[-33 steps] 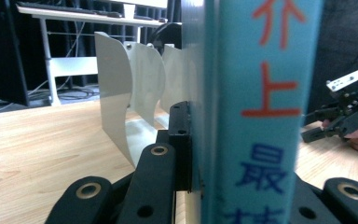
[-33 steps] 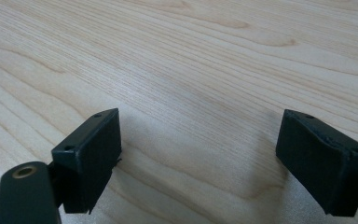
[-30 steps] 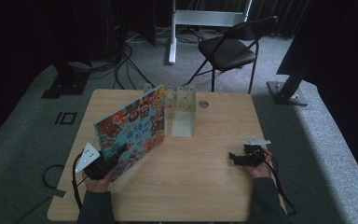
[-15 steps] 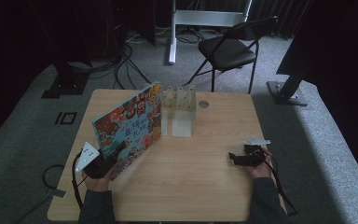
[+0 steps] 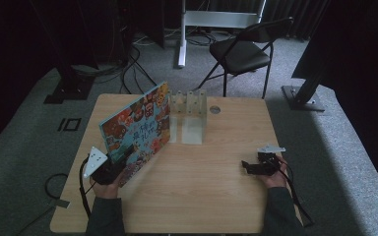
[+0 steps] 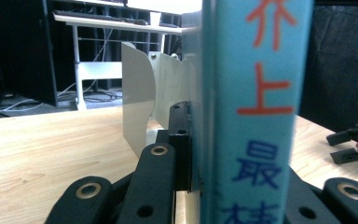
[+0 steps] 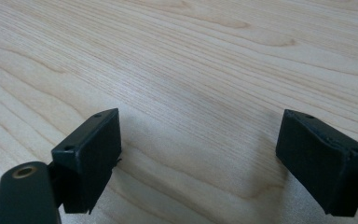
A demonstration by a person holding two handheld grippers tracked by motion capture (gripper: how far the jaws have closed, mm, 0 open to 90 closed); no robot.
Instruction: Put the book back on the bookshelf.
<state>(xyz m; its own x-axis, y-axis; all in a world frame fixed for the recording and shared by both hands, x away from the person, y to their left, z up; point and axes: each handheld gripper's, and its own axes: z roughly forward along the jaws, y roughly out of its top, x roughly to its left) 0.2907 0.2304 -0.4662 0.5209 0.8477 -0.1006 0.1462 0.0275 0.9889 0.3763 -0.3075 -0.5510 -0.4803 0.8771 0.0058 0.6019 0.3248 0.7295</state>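
Note:
A picture book (image 5: pixel 138 128) with a busy, colourful cover stands on edge, tilted, over the left half of the wooden table (image 5: pixel 206 196). My left gripper (image 5: pixel 120 164) is shut on its near lower corner. In the left gripper view the light-blue spine (image 6: pixel 256 116) with red and blue characters sits clamped between the black jaws. Just beyond the book's far end stands a pale slotted book rack (image 5: pixel 189 105), also in sight past the spine (image 6: pixel 144 107). My right gripper (image 5: pixel 248 167) rests low at the table's right, open, with bare wood between its pads (image 7: pixel 196 154).
A black folding chair (image 5: pixel 241 54) and a white desk frame (image 5: pixel 216 19) stand beyond the table's far edge. Cables lie on the grey carpet at the left (image 5: pixel 128 59). A small round grommet (image 5: pixel 215 110) sits in the tabletop near the rack.
The book has tipped a little more upright in the left gripper, its far top corner rising slightly. Both hands have stayed where they were.

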